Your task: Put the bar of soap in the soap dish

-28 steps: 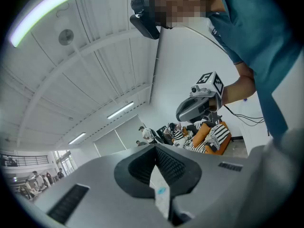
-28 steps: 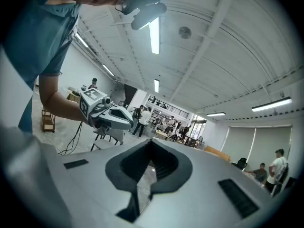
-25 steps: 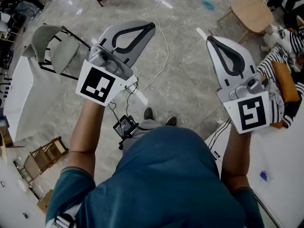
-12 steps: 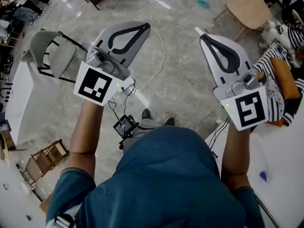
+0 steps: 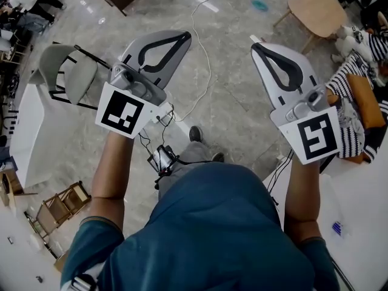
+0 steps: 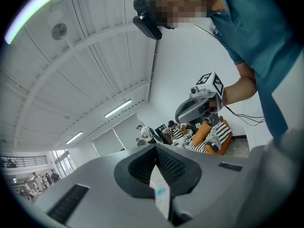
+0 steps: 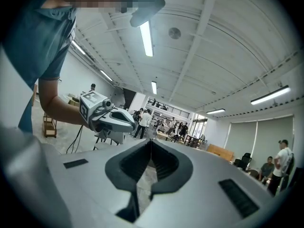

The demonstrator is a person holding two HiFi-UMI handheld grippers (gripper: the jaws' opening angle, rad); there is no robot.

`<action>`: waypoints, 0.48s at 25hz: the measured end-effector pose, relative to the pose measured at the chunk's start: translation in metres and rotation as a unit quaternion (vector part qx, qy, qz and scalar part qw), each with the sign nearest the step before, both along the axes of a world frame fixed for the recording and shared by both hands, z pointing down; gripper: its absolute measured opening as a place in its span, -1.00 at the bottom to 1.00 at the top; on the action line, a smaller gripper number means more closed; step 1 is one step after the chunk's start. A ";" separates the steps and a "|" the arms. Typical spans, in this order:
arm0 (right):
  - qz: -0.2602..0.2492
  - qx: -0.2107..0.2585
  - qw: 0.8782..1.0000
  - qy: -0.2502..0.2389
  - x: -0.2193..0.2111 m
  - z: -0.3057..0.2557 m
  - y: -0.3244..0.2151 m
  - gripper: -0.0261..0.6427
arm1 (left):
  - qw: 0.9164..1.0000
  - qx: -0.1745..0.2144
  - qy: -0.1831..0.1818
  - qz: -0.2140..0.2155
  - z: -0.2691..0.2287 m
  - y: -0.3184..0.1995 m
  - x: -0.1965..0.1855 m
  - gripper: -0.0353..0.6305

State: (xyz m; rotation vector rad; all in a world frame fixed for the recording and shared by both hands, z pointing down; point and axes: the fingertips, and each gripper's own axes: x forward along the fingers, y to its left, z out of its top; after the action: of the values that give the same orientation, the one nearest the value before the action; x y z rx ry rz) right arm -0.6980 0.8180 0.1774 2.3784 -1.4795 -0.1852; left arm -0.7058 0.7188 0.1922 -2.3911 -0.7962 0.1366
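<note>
In the head view, the person in a teal shirt (image 5: 212,235) stands on a marble floor (image 5: 236,111) with both arms stretched forward. The left hand-held gripper (image 5: 186,36) and the right hand-held gripper (image 5: 254,45) are well apart, each with its tips meeting and nothing held. A grey folding chair (image 5: 68,70) stands left of the left one, a white cable (image 5: 203,48) runs across the floor between them, a round wooden table (image 5: 319,12) sits beyond the right one, and an orange sofa (image 5: 366,102) with striped cloth lies at the right edge. The left gripper view looks along closed, empty jaws, with the right hand-held gripper held up beside the sofa and people behind it under a white ceiling. The right gripper view likewise shows its jaws shut on nothing, with the left hand-held gripper at left, a ceiling strip light (image 7: 146,38) above and people standing far back. No view shows where the bar of soap or the soap dish is.
</note>
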 end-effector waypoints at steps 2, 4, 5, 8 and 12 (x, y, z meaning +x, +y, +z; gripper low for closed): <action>0.005 -0.002 1.000 0.003 0.009 0.001 -0.010 -0.88 | 1.000 -0.005 0.003 0.002 0.000 -0.011 0.010 -0.89; 0.012 0.002 1.000 0.005 0.020 -0.001 -0.021 -0.88 | 1.000 -0.009 0.006 0.004 0.000 -0.024 0.022 -0.89; 0.015 0.003 1.000 0.004 0.025 -0.002 -0.027 -0.88 | 1.000 -0.011 0.007 0.006 -0.001 -0.031 0.028 -0.89; 0.023 -0.001 1.000 0.005 0.041 -0.004 -0.046 -0.88 | 1.000 -0.016 0.013 0.013 -0.006 -0.050 0.046 -0.89; 0.033 -0.003 0.999 0.005 0.077 -0.003 -0.072 -0.88 | 1.000 -0.019 0.017 0.018 -0.009 -0.080 0.079 -0.89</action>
State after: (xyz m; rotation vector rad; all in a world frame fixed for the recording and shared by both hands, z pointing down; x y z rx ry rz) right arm -0.6213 0.7457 0.1741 2.4140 -1.3933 -0.1774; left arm -0.6272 0.6393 0.1829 -2.4044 -0.8290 0.2081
